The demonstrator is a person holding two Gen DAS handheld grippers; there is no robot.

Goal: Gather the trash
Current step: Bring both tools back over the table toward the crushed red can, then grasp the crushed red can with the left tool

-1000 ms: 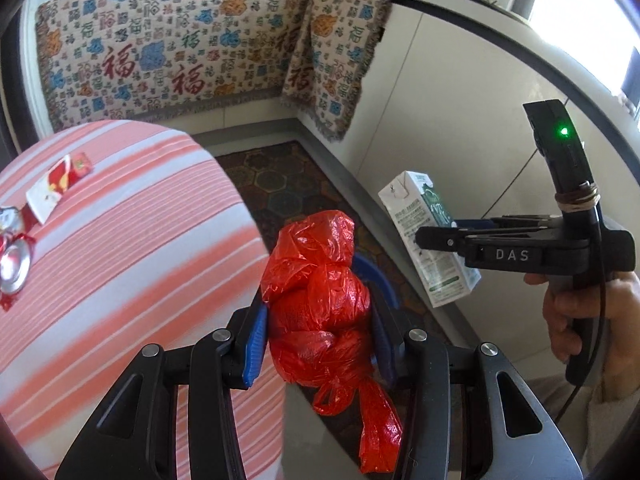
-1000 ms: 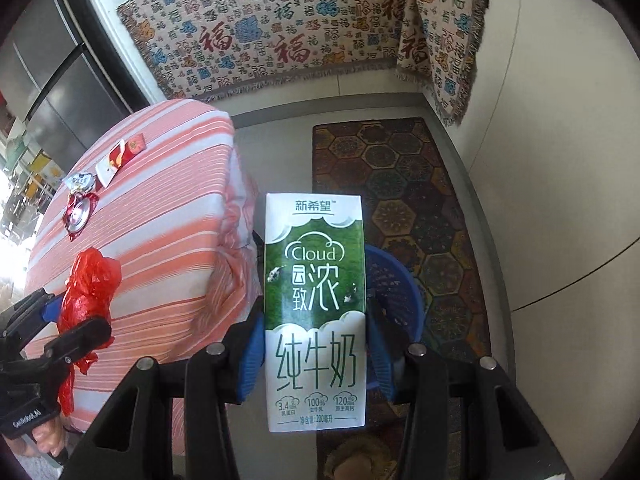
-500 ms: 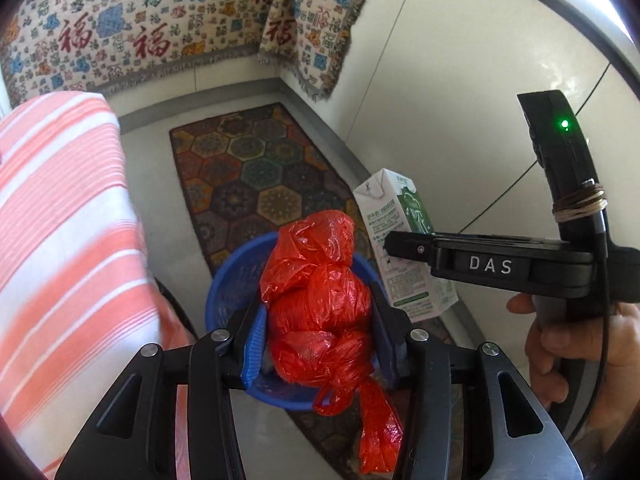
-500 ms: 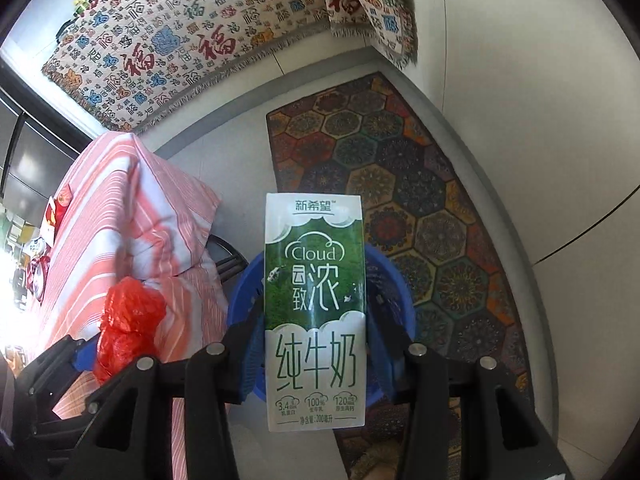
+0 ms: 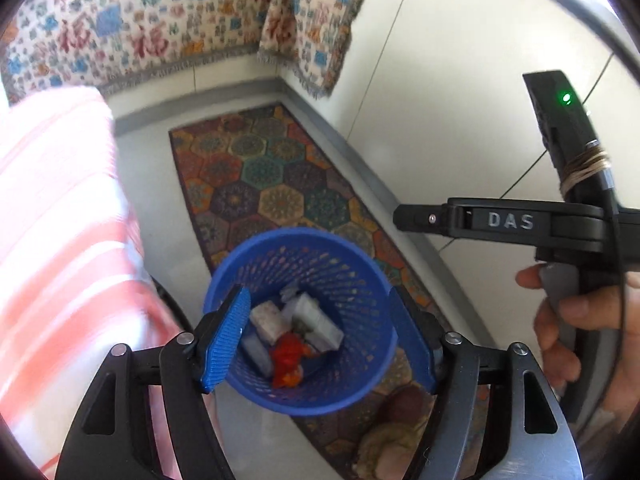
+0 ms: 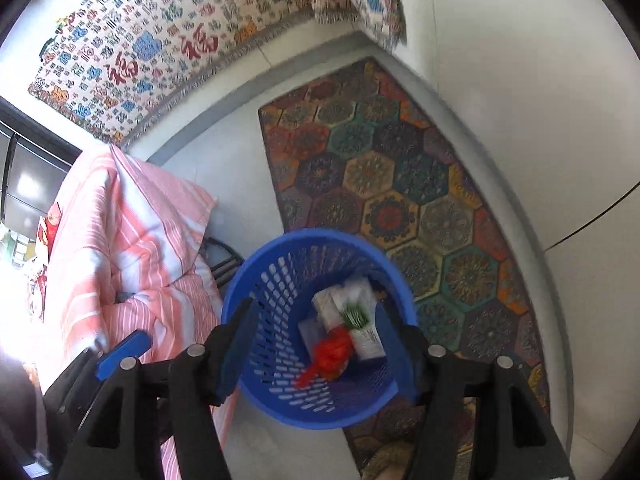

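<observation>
Black hand-held gripper (image 5: 320,328) frames, blue ribbed pads (image 5: 226,336), silver screws ("DAS" lettering, green LED), bare-skinned hand (image 5: 576,320)

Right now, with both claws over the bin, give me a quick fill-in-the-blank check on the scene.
1. The red plastic bag lies inside the ____ basket.
2. The milk carton lies ____ the basket, beside the bag.
3. The left claw and right claw are both ____, holding nothing.
4. The basket stands on the patterned ____, by the striped tablecloth.

Missing words: blue; inside; open; rug
</observation>
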